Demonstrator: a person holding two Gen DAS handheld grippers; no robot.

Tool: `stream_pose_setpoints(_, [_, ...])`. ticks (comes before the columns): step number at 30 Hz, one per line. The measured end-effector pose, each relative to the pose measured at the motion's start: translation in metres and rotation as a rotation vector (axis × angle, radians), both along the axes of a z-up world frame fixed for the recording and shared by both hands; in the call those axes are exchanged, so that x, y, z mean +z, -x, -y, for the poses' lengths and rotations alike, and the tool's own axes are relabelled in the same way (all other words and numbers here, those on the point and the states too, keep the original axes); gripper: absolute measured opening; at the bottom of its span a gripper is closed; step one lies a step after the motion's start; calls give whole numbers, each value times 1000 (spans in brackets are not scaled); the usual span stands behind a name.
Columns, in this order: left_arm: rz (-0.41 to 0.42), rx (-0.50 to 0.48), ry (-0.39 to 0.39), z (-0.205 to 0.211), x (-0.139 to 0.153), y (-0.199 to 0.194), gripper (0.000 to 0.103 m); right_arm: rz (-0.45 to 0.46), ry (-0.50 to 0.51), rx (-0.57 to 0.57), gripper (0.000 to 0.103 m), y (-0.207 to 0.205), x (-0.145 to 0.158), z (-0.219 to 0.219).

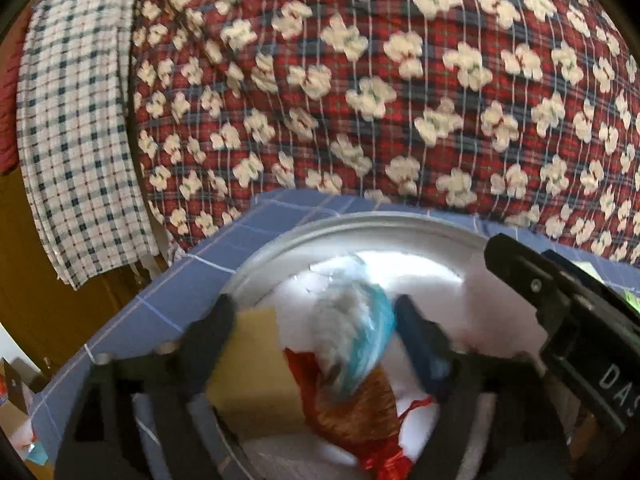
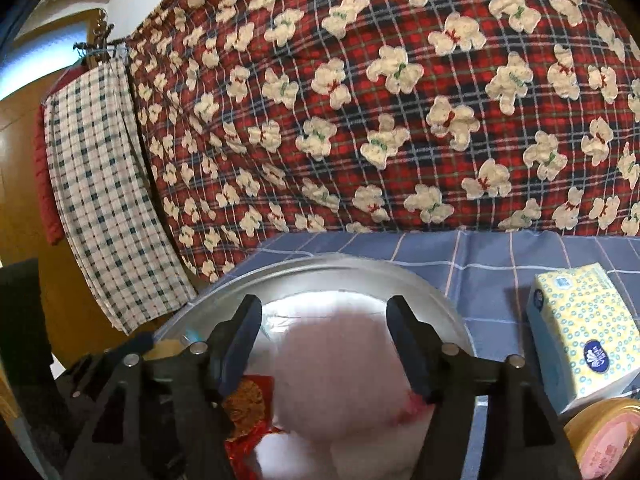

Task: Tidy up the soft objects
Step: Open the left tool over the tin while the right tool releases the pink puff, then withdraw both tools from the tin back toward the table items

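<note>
Hovering over the basin (image 1: pixel 360 224), the left gripper (image 1: pixel 316 320) stood wide open, a blurred blue-grey fluffy ball (image 1: pixel 356 336) loose between its fingers. A sponge (image 1: pixel 252 364) lay at 9 o'clock of the ball, a mesh pouch (image 1: pixel 360 412) at 6 o'clock, partly cut off. The right gripper (image 2: pixel 324 344) stood open around a pink puff (image 2: pixel 340 376), contact unclear. A tissue pack (image 2: pixel 584 328) lay at 3 o'clock.
</note>
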State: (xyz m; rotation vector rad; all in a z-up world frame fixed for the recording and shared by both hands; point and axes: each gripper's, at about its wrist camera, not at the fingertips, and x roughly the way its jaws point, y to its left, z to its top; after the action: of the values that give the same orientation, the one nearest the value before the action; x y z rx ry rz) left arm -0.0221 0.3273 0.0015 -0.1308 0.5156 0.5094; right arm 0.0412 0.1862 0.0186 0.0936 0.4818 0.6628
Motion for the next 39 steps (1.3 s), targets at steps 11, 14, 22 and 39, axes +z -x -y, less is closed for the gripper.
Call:
stream_pose_setpoints(11, [91,60,-21,2,3,12,103,78,-30,-92,77,10,4,23])
stream_pose_setpoints(14, [111,58,-21,6,3,15,103,83,-41,-121,78,9,5,30])
stream_pose_setpoints(22, [175,49,-54,21,4,25,103,247,-22,-247,91,27,11,46])
stream_pose_setpoints(39, [176,32,-77,49,3,30,103,308,34,-299,91,42,5,76])
